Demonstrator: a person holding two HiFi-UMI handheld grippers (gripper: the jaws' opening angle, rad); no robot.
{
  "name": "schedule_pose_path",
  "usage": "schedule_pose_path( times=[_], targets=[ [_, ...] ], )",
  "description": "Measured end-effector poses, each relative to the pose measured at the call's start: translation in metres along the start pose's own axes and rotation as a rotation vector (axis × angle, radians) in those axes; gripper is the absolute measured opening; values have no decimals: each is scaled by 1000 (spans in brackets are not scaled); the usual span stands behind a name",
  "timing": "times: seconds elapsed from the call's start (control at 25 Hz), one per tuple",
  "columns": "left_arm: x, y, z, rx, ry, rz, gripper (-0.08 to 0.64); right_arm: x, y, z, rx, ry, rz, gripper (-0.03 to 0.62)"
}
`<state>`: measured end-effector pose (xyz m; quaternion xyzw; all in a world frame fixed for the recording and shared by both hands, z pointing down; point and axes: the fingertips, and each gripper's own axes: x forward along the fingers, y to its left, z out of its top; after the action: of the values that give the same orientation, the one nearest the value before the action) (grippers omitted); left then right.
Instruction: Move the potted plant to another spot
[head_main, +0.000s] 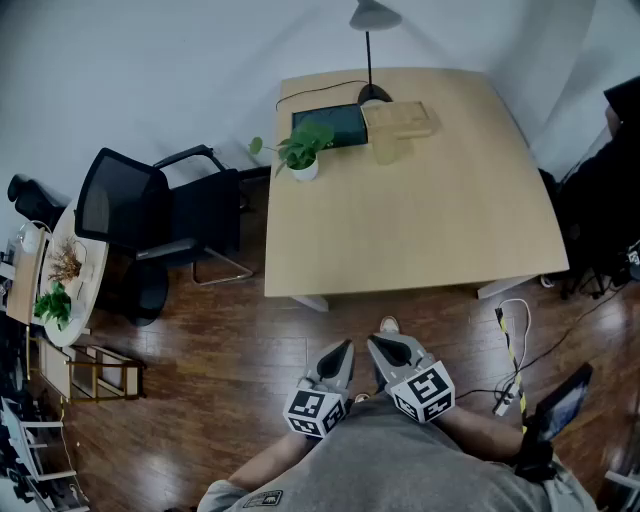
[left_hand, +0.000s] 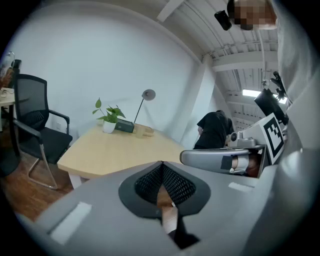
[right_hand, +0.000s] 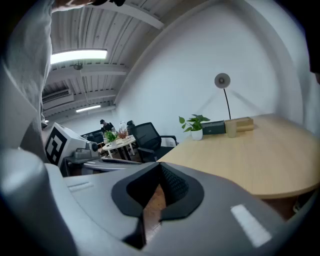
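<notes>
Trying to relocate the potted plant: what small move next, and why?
Probably step up to the table, since the potted plant stands at its far left corner while the left gripper and right gripper hang shut, empty, short of the near edge.

No legible words, brands, numbers or signs anywhere. Only black-and-white square patterns, with no letters or digits, on the marker cube (head_main: 318, 412) of the left gripper (head_main: 343, 350) and on the marker cube (head_main: 428, 391) of the right gripper (head_main: 381, 347). Print on the patch (head_main: 262, 497) on the grey shirt (head_main: 400, 470) too small to make out.
</notes>
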<state>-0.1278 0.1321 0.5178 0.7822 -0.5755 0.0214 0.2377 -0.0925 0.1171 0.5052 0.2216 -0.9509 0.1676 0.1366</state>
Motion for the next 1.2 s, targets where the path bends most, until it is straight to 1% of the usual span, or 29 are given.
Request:
schedule_pose_path(
  times=[0.28, 0.44, 0.64, 0.8, 1.08, 1.2],
  targets=[
    [90, 36, 77, 0, -47, 64, -6, 44, -83, 63, -12, -1, 50, 5],
    [130, 56, 105, -12, -59, 106, -6, 71, -123, 87, -12, 12, 76, 5],
    [161, 85, 116, -30, -49, 154, -6, 108, -155, 97, -8, 30, 112, 5],
    [177, 116, 122, -43, -26, 159, -6, 142, -166, 102, 2, 51, 119, 5],
    [205, 179, 136, -58, 19, 147, -6, 207, -191, 109, 14, 108, 72, 5],
    [219, 210, 144, -69, 33, 166, -6, 239, -207, 117, -13, 121, 50, 5]
  ],
)
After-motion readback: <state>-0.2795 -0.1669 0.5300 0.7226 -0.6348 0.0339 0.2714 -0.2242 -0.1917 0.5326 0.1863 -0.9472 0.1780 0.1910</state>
